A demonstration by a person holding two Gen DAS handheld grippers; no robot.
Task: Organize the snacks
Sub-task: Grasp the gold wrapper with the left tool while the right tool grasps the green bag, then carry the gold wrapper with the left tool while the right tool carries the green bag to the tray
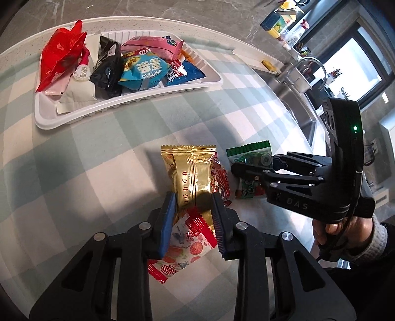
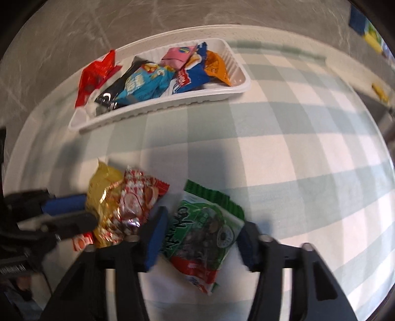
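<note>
My left gripper (image 1: 193, 222) is shut on the lower end of a gold snack packet (image 1: 192, 172), its blue pads pressing both sides. Under and beside the gold packet lie a red-and-white packet (image 1: 221, 182) and a strawberry-print packet (image 1: 182, 247). To the right, my right gripper (image 2: 201, 240) is shut on a green snack packet (image 2: 205, 222) that lies on the checked cloth, with the pads against its two edges. The right gripper (image 1: 238, 170) and green packet (image 1: 249, 154) also show in the left wrist view. Behind stands a white tray (image 1: 123, 106) piled with several snack packets.
A person's hand (image 1: 330, 229) holds the right gripper's handle. A steel sink with a tap (image 1: 308, 71) lies beyond the table's right edge, and bottles (image 1: 284, 22) stand at the far right. A small yellow object (image 1: 267, 64) rests near the table's far edge.
</note>
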